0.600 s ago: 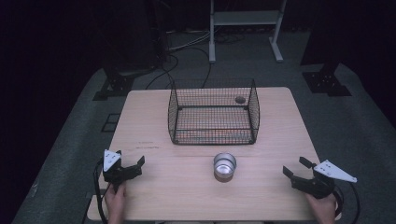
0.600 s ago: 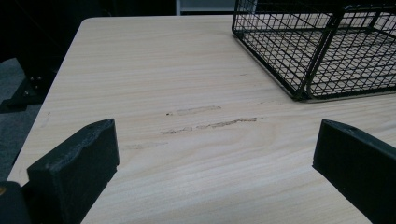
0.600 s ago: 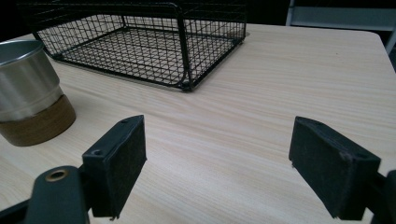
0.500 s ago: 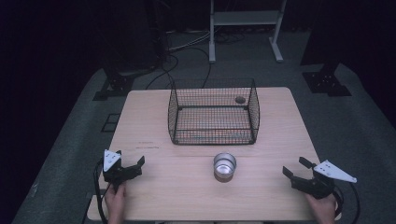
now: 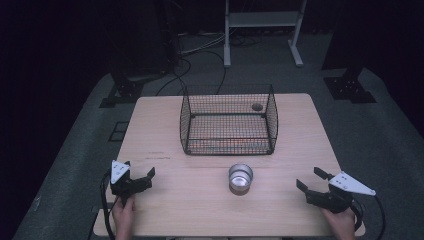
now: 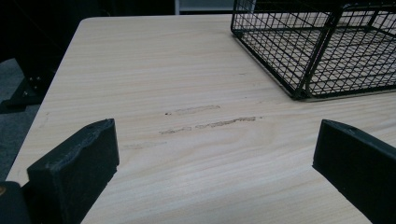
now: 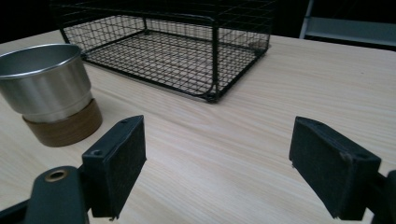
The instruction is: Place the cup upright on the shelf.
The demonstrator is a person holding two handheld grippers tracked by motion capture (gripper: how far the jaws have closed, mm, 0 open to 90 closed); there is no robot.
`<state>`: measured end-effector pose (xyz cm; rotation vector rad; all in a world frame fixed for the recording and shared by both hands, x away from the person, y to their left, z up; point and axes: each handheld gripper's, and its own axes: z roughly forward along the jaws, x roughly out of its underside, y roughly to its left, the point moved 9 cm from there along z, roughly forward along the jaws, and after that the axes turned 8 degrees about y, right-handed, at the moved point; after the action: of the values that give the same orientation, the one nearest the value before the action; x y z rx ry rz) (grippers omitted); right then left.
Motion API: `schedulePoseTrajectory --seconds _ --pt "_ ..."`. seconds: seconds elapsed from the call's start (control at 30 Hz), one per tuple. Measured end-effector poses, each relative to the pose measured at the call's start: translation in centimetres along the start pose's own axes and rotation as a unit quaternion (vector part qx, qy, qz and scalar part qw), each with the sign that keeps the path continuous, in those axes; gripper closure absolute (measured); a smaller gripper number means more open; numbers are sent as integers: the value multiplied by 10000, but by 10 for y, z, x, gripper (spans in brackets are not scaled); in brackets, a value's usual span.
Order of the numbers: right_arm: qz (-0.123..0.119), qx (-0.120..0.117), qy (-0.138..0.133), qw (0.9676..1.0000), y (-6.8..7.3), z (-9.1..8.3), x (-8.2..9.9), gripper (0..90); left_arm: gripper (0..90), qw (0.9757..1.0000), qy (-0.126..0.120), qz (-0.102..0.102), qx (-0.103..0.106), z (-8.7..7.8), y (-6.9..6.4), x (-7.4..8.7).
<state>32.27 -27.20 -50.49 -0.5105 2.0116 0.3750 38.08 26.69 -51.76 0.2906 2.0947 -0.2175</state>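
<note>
Sitting wide open, left gripper (image 5: 140, 178) and right gripper (image 5: 310, 180) flank the cup (image 5: 240, 177), probably readying a grab toward the basket (image 5: 228, 120).

Dim, soft, dark surroundings

The left gripper (image 5: 139, 176) sits low over the near left part of the table, held from below by the left hand (image 5: 123, 212), its jaws spread wide with nothing between them. The right gripper (image 5: 311, 180) sits at the near right, gripped by the right hand (image 5: 341, 222), jaws likewise wide apart and bare, pointing inward and forward.
</note>
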Motion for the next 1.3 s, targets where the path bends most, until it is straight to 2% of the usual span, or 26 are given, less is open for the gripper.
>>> schedulePoseTrajectory --seconds 0.07,0.33,0.43,0.9,1.03,1.3 --pt "-147 -57 40 9999 7 3 -2 179 0 10000 5 1 -6 0 0 0" --pt "-286 -154 74 9994 17 6 -5 177 0 10000 11 11 -5 0 0 0" --pt "-407 -199 133 9989 24 8 -6 177 0 10000 8 17 -5 0 -1 0" --pt "-601 -417 206 9971 44 14 -8 169 0 10000 12 2 -7 0 1 0" --pt "-688 -493 155 9963 52 13 -12 168 0 10000 11 5 -7 1 0 0" --pt "-917 -661 240 9933 72 16 -15 154 0 10000 12 4 -4 0 0 0"
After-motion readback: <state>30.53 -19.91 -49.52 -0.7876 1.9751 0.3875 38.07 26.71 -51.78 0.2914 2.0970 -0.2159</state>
